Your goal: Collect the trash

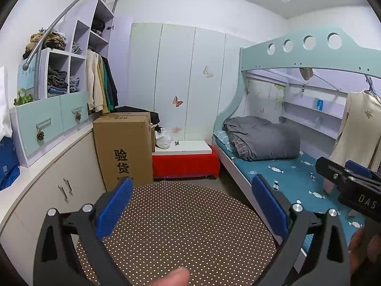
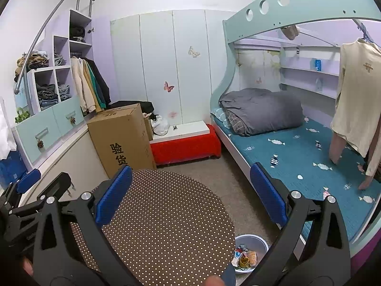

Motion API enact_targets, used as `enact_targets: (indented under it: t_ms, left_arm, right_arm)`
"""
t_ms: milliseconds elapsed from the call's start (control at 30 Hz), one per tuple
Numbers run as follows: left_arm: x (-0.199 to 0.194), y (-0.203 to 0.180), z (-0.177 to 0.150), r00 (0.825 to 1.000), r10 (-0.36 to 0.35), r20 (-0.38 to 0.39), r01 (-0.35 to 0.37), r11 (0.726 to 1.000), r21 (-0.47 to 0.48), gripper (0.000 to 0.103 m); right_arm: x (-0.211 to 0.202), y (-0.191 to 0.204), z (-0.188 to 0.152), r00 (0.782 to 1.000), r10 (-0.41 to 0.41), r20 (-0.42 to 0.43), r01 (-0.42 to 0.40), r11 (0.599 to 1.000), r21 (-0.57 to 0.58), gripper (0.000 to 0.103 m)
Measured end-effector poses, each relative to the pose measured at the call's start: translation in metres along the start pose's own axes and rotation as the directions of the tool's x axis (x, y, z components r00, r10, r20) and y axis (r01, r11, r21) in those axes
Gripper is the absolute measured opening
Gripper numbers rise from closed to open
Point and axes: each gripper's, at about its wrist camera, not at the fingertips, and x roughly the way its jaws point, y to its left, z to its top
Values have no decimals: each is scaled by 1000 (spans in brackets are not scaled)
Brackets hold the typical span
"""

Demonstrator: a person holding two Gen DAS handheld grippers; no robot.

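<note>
Both wrist cameras sit behind their tongs, close above the dotted round table [image 1: 181, 226], facing the bunk bed [image 2: 297, 157] and wardrobe [image 1: 190, 76].

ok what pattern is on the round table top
Brown with small pale polka dots; clearest in the left wrist view.

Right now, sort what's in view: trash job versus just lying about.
Job:
- bin with wrappers in it, on the floor beside the dotted round table
- left gripper and right gripper, both open, holding nothing

Lying about:
- cardboard box
- grey quilt
- hanging cream garment
- red bench
</note>
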Motion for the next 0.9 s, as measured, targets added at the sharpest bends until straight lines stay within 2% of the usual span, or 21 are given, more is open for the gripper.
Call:
enact_targets:
  t_ms: [367, 567, 900]
  left_arm:
    - [-1, 4, 1, 1000, -9, -4, 9, 1000, -15, 98]
    - [-5, 5, 0, 1000, 4, 30, -4, 1000, -6, 98]
    - [0, 9, 4, 1000, 30, 4, -30, 999, -33, 98]
  right_arm:
    - [-1, 2, 1, 1000, 4, 1, -4, 1000, 2, 97]
    - [0, 4, 1, 1000, 3, -1, -3, 1000, 6, 97]
    - [3, 8, -1, 1000, 3, 1, -3, 1000, 2, 97]
